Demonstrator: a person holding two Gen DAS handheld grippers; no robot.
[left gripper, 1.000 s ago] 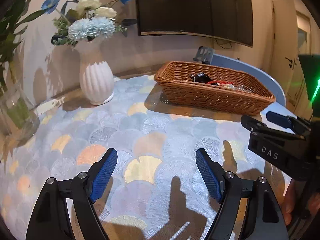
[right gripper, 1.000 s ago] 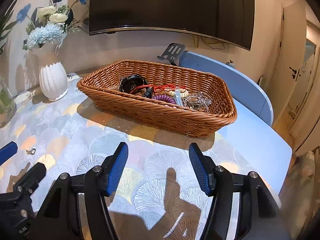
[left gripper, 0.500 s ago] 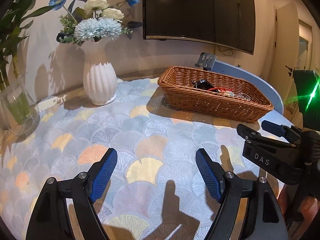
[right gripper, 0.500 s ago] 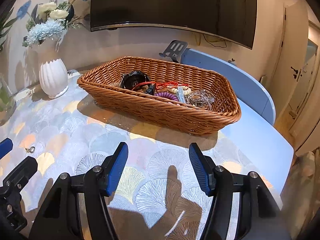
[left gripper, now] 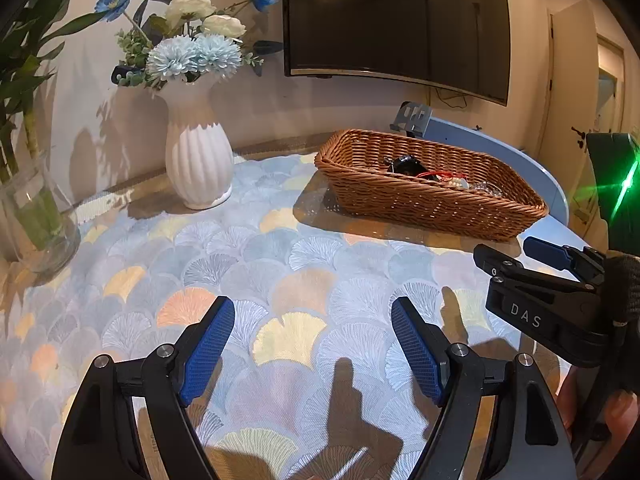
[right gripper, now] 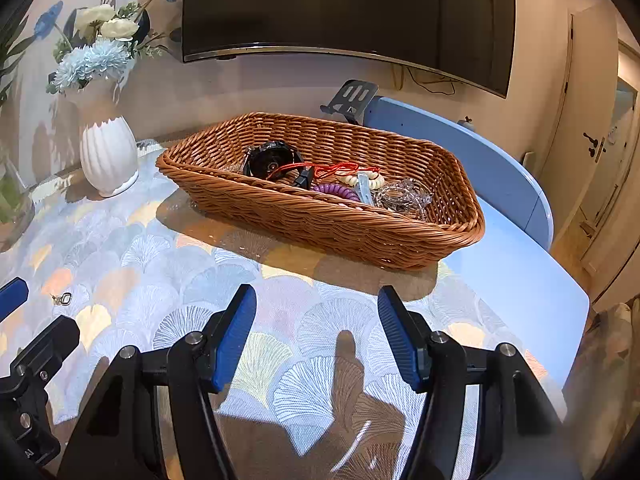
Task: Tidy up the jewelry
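A brown wicker basket [right gripper: 400, 236] stands on the patterned tablecloth and holds several jewelry pieces: a black round piece [right gripper: 272, 160], a red cord [right gripper: 340, 167], a purple coil [right gripper: 338, 191], beige beads [right gripper: 354, 179] and a clear bracelet [right gripper: 404, 197]. The basket also shows in the left wrist view [left gripper: 432, 204]. A small metal ring [right gripper: 63, 299] lies on the cloth at the left. My right gripper [right gripper: 316, 332] is open and empty, in front of the basket. My left gripper [left gripper: 312, 344] is open and empty, over bare cloth.
A white ribbed vase [left gripper: 199, 164] with blue and white flowers stands at the back left. A glass vase [left gripper: 34, 220] with green stems stands at the far left. A grey stand [right gripper: 352, 98] sits behind the basket. The blue table edge [right gripper: 560, 280] runs on the right.
Both grippers have drawn back and risen a little, so the basket and the vase look farther off. Both stay open and empty.
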